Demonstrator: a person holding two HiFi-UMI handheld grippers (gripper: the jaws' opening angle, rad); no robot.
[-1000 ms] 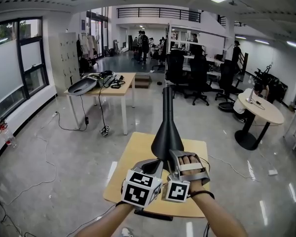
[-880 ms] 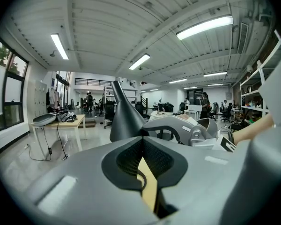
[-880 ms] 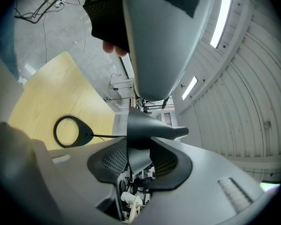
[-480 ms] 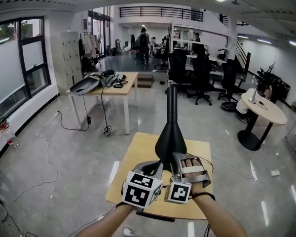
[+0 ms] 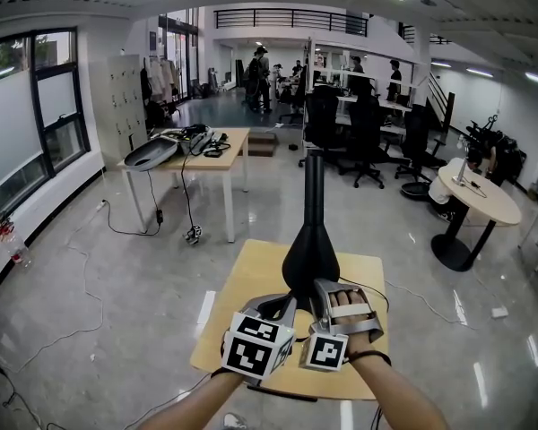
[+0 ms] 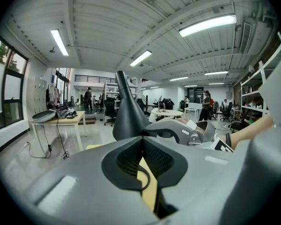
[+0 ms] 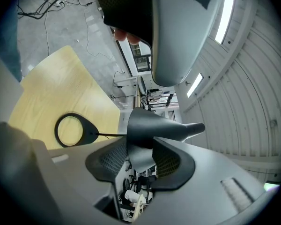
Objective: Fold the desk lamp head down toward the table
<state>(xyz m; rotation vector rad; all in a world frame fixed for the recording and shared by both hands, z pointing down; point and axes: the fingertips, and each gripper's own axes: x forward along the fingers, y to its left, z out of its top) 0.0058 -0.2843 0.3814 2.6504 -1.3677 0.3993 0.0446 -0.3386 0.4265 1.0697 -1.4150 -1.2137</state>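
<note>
A black desk lamp stands on a small yellow table [image 5: 242,285]. Its cone-shaped head [image 5: 310,253] has the wide end low and a narrow neck rising behind it. In the right gripper view its ring-shaped base [image 7: 70,130] lies flat on the table [image 7: 51,88], joined to the head [image 7: 154,125] by a thin rod. My right gripper [image 5: 323,287] [image 7: 140,158] has the cone's wide rim between its jaws, which are opening. Just left of it, my left gripper [image 5: 278,303] [image 6: 141,142] looks shut. Only a thin black curve shows in its slit, and the lamp head [image 6: 126,111] rises beyond.
A long wooden desk [image 5: 197,161] with gear and hanging cables stands at the back left. A round table [image 5: 475,200] is at the right, office chairs [image 5: 354,128] behind, and people far off. Grey floor with loose cables surrounds the small table.
Both grippers stay low at the lamp head's wide end. The lamp head sits a little further right in the picture than a second ago.
</note>
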